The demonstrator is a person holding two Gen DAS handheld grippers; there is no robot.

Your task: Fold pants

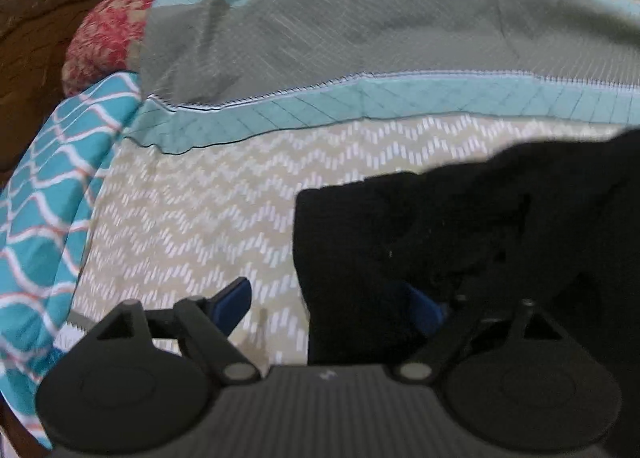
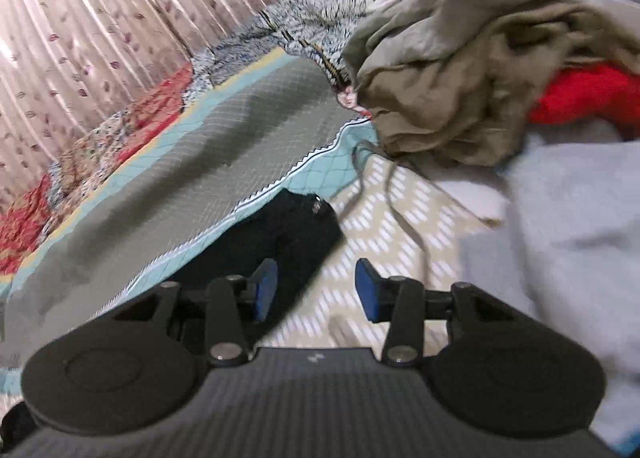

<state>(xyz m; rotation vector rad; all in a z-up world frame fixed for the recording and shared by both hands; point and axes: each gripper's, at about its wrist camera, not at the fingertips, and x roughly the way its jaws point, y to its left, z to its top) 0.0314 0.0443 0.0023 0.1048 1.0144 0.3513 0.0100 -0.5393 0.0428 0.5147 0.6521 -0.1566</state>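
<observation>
Currently black pants [image 1: 460, 242] lie ahead-right of the left gripper [image 1: 332, 306], edge between wide-open, empty jaws; right gripper [image 2: 316, 286] is also wide open, nothing held; edge should be pinched squarely before folding

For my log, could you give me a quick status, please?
Left gripper open, straddling pants edge. Right gripper open, empty. Clothes pile nearby.
</observation>
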